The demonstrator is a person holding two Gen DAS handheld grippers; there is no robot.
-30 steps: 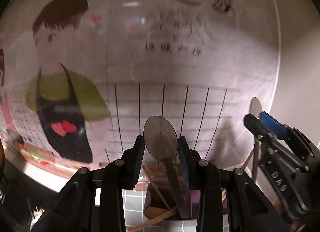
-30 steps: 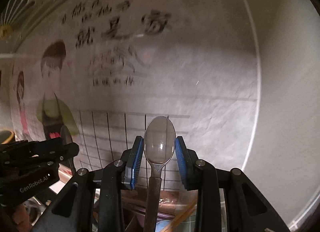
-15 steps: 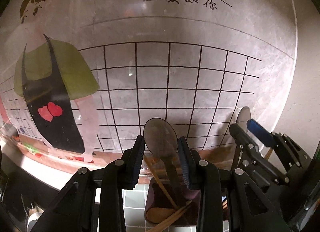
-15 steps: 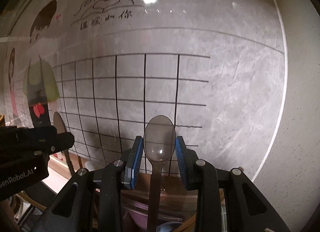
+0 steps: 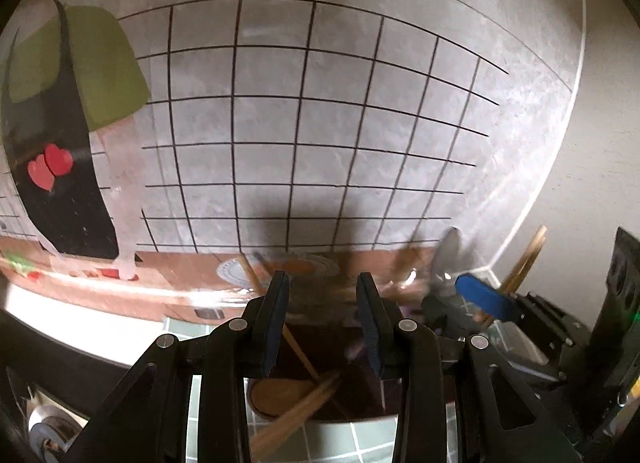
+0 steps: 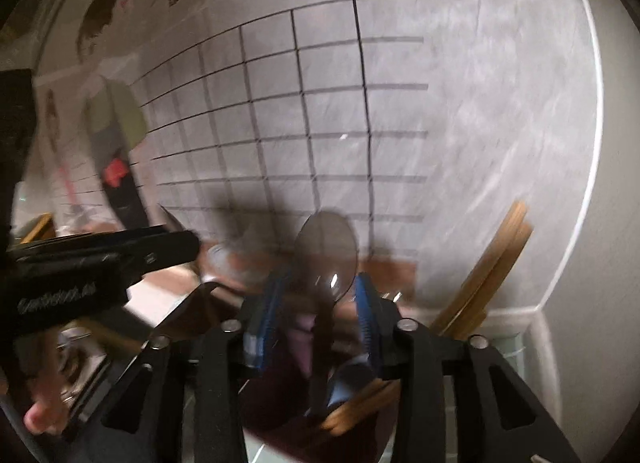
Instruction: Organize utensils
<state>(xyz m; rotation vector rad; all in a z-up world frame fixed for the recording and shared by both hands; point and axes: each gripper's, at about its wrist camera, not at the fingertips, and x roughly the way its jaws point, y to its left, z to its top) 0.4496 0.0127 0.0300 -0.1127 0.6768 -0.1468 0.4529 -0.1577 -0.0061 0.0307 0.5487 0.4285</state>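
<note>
Steel spoon (image 6: 326,253) only in right wrist view.

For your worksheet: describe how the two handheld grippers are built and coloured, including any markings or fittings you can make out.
Both are black, angular frames with silver round bolts at the joints. The left gripper has two fingers lined with dark blue ribbed pads. The right gripper has brighter blue ribbed pads on its fingers. In the right wrist view, white lettering runs along the left gripper's black body, too blurred to read. No cables or sleeves show.
</note>
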